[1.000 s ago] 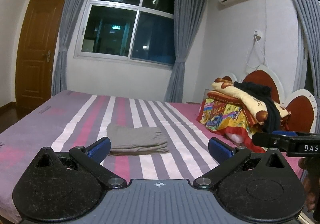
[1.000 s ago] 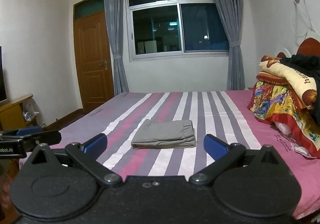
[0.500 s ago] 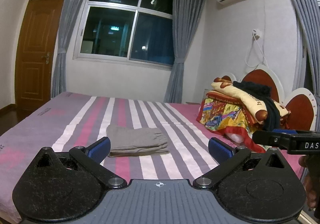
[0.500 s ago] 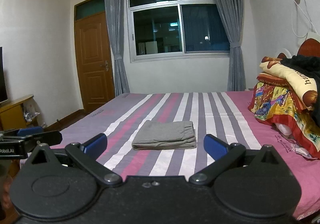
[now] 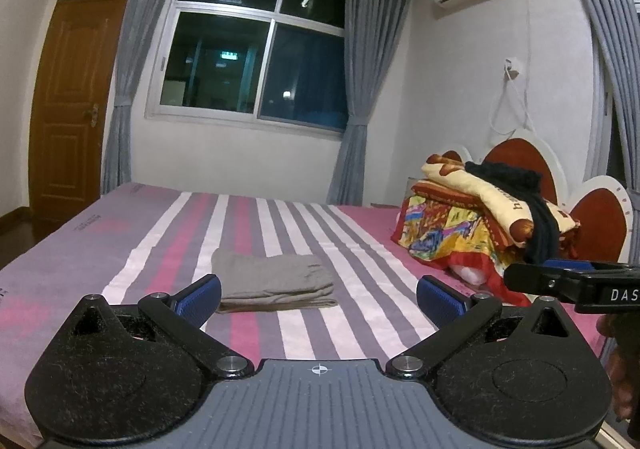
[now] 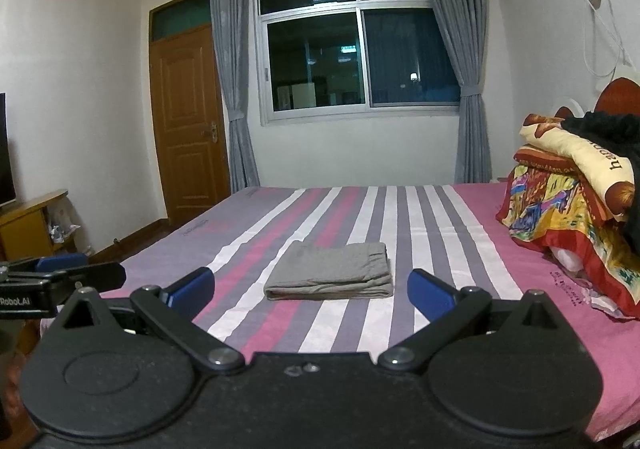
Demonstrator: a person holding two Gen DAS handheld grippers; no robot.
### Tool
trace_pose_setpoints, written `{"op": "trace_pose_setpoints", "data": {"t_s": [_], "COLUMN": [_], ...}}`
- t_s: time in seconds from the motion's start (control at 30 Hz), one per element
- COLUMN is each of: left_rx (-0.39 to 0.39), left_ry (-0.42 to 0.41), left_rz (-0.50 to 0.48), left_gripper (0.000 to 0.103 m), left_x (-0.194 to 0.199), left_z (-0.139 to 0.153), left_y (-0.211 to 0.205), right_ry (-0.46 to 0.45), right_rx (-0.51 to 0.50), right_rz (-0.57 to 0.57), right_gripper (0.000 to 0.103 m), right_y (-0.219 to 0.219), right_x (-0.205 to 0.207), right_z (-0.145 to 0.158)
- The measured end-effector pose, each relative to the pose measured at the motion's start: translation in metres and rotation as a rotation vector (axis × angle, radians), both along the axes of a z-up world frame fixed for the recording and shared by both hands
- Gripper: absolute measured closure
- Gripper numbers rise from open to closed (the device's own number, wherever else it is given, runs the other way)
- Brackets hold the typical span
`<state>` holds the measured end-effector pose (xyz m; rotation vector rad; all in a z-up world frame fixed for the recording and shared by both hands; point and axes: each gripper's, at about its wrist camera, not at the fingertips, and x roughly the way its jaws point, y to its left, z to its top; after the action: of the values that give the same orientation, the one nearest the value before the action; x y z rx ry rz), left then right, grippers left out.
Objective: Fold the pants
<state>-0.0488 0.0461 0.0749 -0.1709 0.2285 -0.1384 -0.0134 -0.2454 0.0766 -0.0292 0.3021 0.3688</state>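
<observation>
A striped bed [image 6: 420, 217] is filling the room below a dark window [image 6: 356, 41], with bedding [image 6: 576, 201] piled at 3 o'clock. The pants [image 6: 332, 273] are lying folded flat mid-bed, at 12 o'clock from both tongs. The left tongs [image 5: 318, 295] and right tongs [image 6: 310, 289] are hanging spread wide, gripping nothing, clear of the cloth.

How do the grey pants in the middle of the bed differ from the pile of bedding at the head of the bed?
The pants are plain grey; the bedding is brightly patterned in red, yellow and blue. The pants are folded into a flat, neat rectangle; the bedding is heaped high and loose, with a black garment draped over it. The pants lie mid-bed; the bedding sits by the headboard. Both rest on the striped sheet.
</observation>
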Motion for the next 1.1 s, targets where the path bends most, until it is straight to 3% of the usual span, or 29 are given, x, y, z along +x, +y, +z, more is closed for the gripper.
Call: {"op": "trace_pose_setpoints", "data": {"t_s": [1.1], "left_rx": [-0.003], "left_ry": [0.0], "left_rz": [-0.001], "left_gripper": [0.0], "left_x": [0.0003], "left_z": [0.0002], "left_y": [0.0008], "right_ry": [-0.004], "right_rx": [0.002], "right_rz": [0.001], "right_gripper": [0.0], "right_y": [-0.0017], "right_x": [0.0], "right_z": [0.0029]}}
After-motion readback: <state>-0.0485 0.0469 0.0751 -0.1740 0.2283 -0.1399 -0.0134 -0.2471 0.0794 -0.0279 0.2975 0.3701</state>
